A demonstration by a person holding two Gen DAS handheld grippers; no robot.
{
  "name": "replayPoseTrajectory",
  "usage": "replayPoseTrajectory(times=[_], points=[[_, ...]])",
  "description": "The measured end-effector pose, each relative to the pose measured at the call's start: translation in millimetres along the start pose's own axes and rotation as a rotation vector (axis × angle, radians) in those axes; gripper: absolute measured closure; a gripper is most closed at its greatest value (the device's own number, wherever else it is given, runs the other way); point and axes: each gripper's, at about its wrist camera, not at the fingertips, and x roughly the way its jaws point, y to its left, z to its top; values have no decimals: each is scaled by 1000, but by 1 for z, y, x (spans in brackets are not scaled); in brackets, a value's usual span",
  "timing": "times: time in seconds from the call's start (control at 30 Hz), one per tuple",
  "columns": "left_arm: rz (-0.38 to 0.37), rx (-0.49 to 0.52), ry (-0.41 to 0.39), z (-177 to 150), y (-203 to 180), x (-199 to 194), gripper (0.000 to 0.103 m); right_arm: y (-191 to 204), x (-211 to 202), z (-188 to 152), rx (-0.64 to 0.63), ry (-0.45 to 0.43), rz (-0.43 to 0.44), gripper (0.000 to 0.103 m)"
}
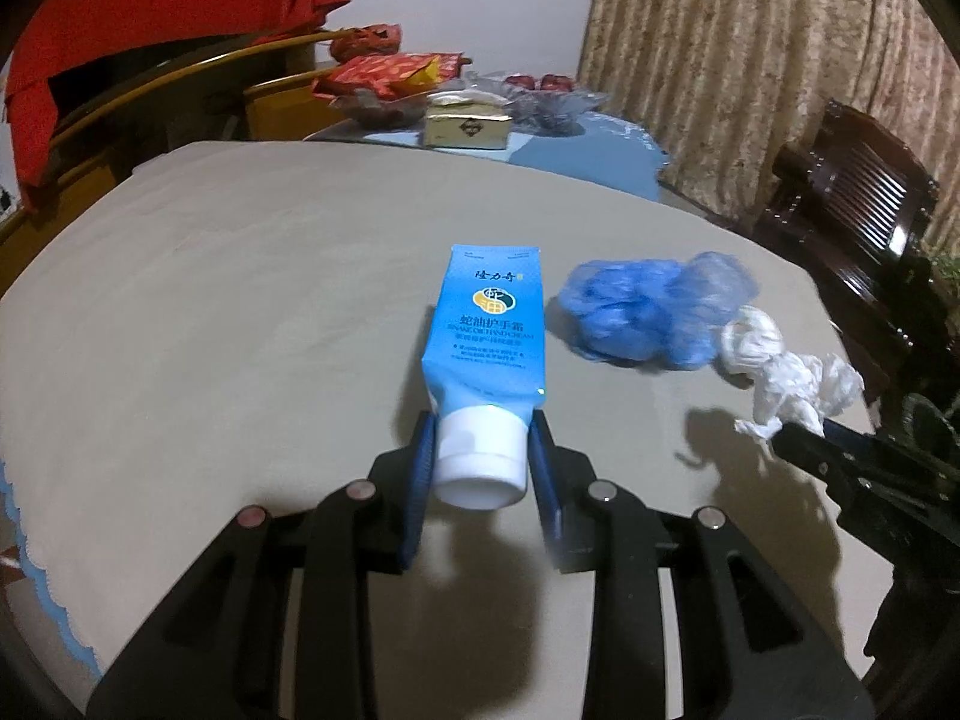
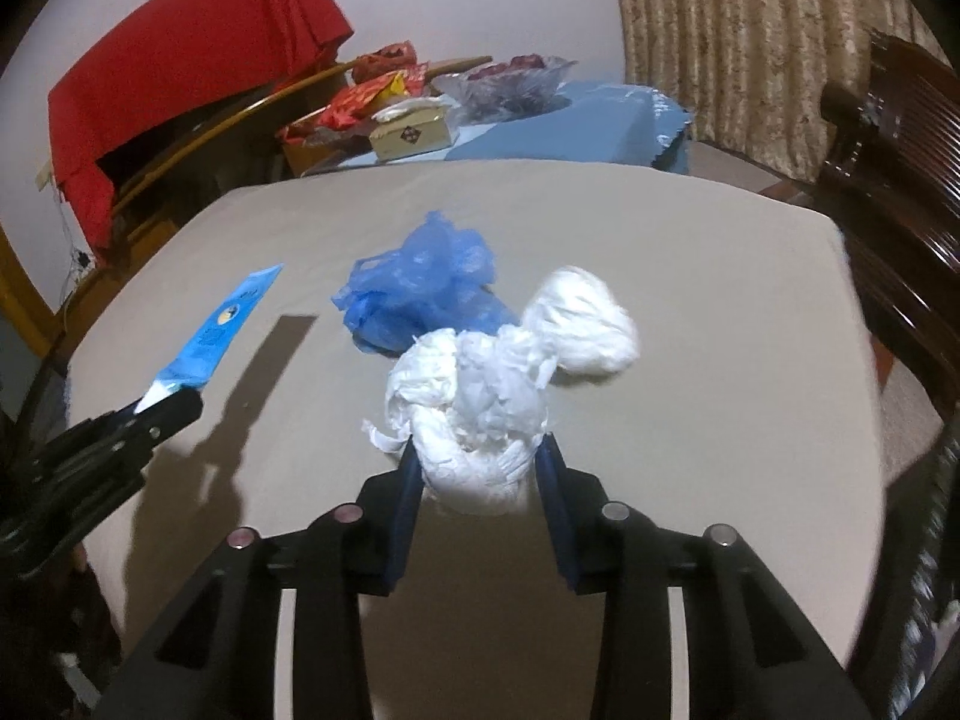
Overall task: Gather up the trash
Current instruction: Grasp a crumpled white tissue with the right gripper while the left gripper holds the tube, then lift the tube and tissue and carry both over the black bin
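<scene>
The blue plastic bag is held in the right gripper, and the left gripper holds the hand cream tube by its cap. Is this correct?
Not quite. The right gripper is shut on the white crumpled plastic bag, as the right wrist view shows; the blue plastic bag lies free on the table. The left gripper does hold the hand cream tube by its cap.

Home dining rm – clothed table (image 1: pixel 240 276), curtains (image 1: pixel 750 60), wooden chair (image 1: pixel 852 192)

Left gripper (image 1: pixel 480 450) held above the table, blue pads clamped on the white cap of the hand cream tube (image 1: pixel 489 330), tube pointing fwd. Right gripper (image 2: pixel 480 468) alongside at approx same height, fingers closed on the crumpled white plastic bag (image 2: pixel 480 396).
</scene>
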Motion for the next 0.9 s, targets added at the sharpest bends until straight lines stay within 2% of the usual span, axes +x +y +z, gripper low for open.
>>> replayPoseTrajectory(times=[0.9], points=[[-176, 166, -88, 5, -115, -91, 73, -45, -170, -14, 47, -251, -89, 65]])
